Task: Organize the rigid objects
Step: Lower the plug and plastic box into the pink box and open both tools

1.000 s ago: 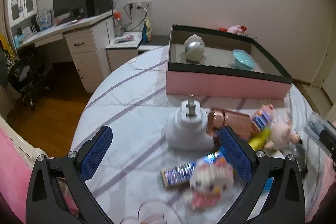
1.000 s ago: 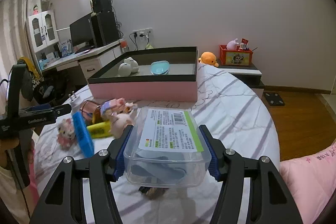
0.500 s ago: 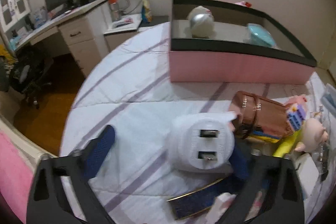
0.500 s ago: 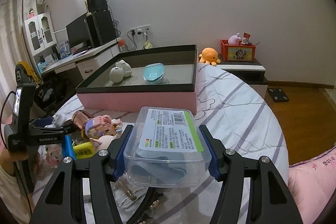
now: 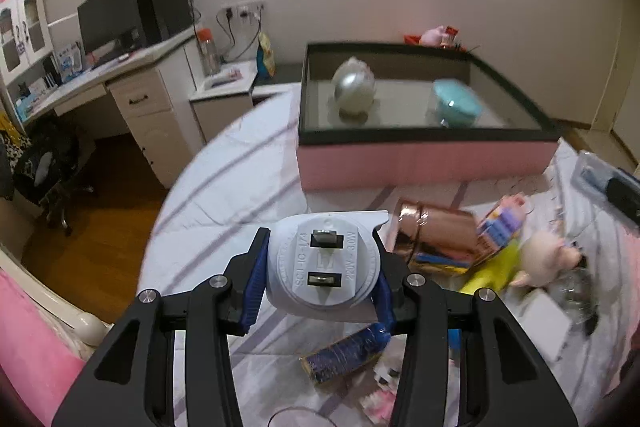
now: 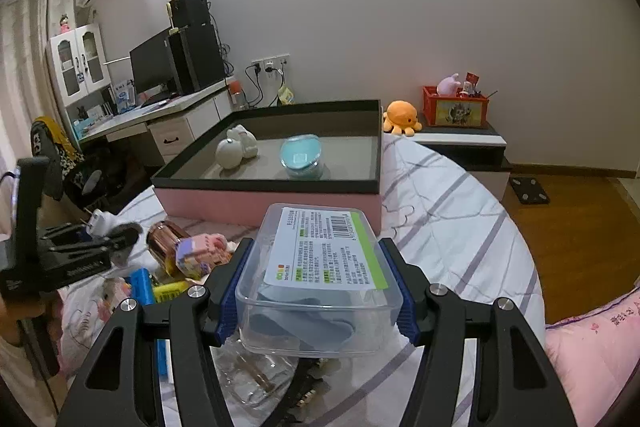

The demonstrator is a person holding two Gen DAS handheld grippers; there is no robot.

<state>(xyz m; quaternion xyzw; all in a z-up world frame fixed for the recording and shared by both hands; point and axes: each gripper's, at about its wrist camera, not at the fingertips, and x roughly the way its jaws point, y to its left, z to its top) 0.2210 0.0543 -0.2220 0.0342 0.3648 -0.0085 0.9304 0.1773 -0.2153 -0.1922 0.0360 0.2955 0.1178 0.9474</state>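
My left gripper is closing its jaws on a white plug adapter. The blue pads press its sides, and its prong face points at the camera. From the right wrist view the adapter hangs above the bed in the left gripper. My right gripper is shut on a clear plastic box with a white and green label. Ahead sits a pink tray with a dark rim. It holds a white figurine and a teal lidded container.
Loose items lie on the striped bed sheet: a copper cup, a block toy, a pig figure and a blue packet. A desk stands left. An orange plush sits on a low cabinet.
The left jaws went from wide open beside the adapter to pressing on it. The adapter tipped prongs-toward-camera and came up off the sheet. The right gripper still holds the clear box.
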